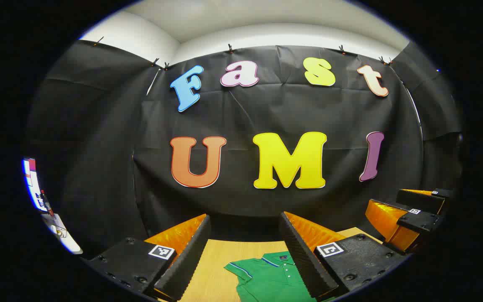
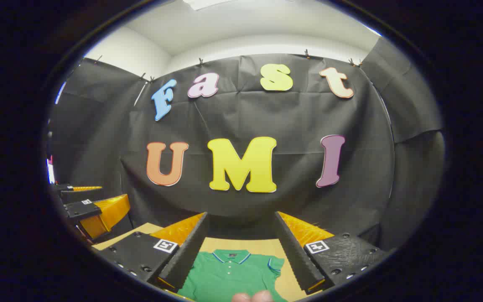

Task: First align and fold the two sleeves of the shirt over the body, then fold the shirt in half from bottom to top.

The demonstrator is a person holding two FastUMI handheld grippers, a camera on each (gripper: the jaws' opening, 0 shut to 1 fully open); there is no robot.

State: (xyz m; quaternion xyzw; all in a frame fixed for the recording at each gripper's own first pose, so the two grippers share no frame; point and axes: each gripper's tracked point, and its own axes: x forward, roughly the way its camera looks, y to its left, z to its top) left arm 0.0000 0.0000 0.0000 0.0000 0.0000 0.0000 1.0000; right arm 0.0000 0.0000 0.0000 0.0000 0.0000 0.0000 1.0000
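Both open grippers (image 1: 243, 256) (image 2: 235, 251) hover above green shirt (image 2: 229, 277) on table (image 1: 216, 264).

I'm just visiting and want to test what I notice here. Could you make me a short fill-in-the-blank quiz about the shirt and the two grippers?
1. The polo shirt lying on the table is ____ in colour.
2. The shirt rests on a ____ table.
3. The fingers of the left gripper and the right gripper stand ____, holding nothing.
4. The shirt's sleeves are not yet ____ over the body.

Missing words: green; wooden; open; folded
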